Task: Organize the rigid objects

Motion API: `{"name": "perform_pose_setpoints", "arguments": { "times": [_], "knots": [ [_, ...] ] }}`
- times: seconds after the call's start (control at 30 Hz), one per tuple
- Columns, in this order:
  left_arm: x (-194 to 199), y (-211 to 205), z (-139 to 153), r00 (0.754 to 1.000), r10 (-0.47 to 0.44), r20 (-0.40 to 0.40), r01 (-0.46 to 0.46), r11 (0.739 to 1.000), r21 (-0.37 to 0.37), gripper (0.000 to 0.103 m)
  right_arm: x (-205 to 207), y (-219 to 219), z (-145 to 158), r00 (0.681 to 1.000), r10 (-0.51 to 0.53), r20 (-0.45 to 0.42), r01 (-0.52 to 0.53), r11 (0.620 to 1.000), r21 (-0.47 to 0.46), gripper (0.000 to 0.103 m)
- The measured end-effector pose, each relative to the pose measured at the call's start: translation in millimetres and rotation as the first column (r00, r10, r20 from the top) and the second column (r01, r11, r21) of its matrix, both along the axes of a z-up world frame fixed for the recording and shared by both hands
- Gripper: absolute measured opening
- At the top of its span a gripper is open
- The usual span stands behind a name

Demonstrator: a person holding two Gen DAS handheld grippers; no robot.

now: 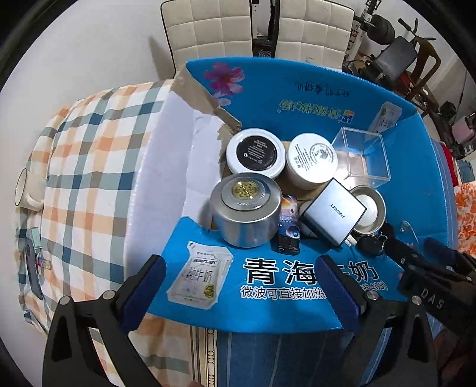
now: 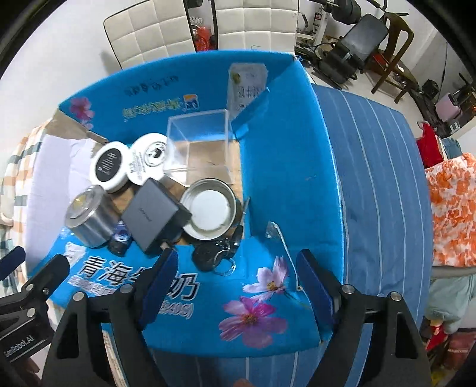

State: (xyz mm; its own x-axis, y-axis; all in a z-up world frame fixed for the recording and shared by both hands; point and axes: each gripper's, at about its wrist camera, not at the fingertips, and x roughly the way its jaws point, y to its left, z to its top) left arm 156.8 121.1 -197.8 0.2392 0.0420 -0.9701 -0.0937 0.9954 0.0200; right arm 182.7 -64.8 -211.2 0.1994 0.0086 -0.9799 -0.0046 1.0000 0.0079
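An open blue milk carton [image 1: 267,312] holds a silver tin [image 1: 247,208], two white jars [image 1: 255,151] [image 1: 311,160], a clear plastic box [image 1: 363,154], a grey power bank [image 1: 333,211], a metal lid [image 1: 369,208] and a small dark printed case [image 1: 288,229]. A bunch of black keys [image 2: 214,256] lies on the carton's front flap [image 2: 253,327], just beyond my right gripper [image 2: 238,268]. That gripper is open with nothing between its blue pads. My left gripper [image 1: 241,279] hangs open over the front flap, near the tin, and is empty.
The carton sits on a bed with a checked cloth [image 1: 89,163] to the left and a blue striped sheet [image 2: 380,178] to the right. A white mug [image 1: 25,187] lies at far left. White chairs [image 1: 214,26] stand behind; orange floral fabric [image 2: 455,208] lies at right.
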Motion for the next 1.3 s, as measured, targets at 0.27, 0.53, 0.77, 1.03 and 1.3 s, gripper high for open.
{"name": "perform_pose_setpoints", "arguments": {
  "times": [0.27, 0.53, 0.77, 1.03, 1.3],
  "knots": [
    [-7.1, 0.9, 31.4, 0.999, -0.002, 0.039, 0.002, 1.0, -0.004, 0.103, -8.7, -5.1, 50.9, 0.999, -0.011, 0.051, 0.009, 0.999, 0.048, 0.089],
    [-30.2, -5.0, 103.8, 0.991, -0.007, 0.133, 0.011, 1.0, -0.03, 0.103, -50.6, -23.4, 148.3, 0.988, -0.023, 0.151, 0.005, 0.994, 0.113, 0.094],
    [-60.6, -14.4, 182.4, 0.969, -0.028, 0.245, 0.034, 0.999, -0.019, 0.103, -90.1, -31.4, 225.7, 0.968, -0.017, 0.249, -0.013, 0.993, 0.12, 0.097],
    [-93.1, -18.9, 226.8, 0.955, -0.006, 0.296, 0.011, 1.0, -0.015, 0.103, -124.9, -35.2, 265.6, 0.962, 0.007, 0.273, -0.037, 0.994, 0.104, 0.097],
    [-112.8, -28.1, 235.8, 0.958, -0.023, 0.286, 0.025, 1.0, -0.003, 0.103, -141.1, -40.8, 282.7, 0.957, 0.005, 0.291, -0.031, 0.996, 0.086, 0.097]
  ]
}}
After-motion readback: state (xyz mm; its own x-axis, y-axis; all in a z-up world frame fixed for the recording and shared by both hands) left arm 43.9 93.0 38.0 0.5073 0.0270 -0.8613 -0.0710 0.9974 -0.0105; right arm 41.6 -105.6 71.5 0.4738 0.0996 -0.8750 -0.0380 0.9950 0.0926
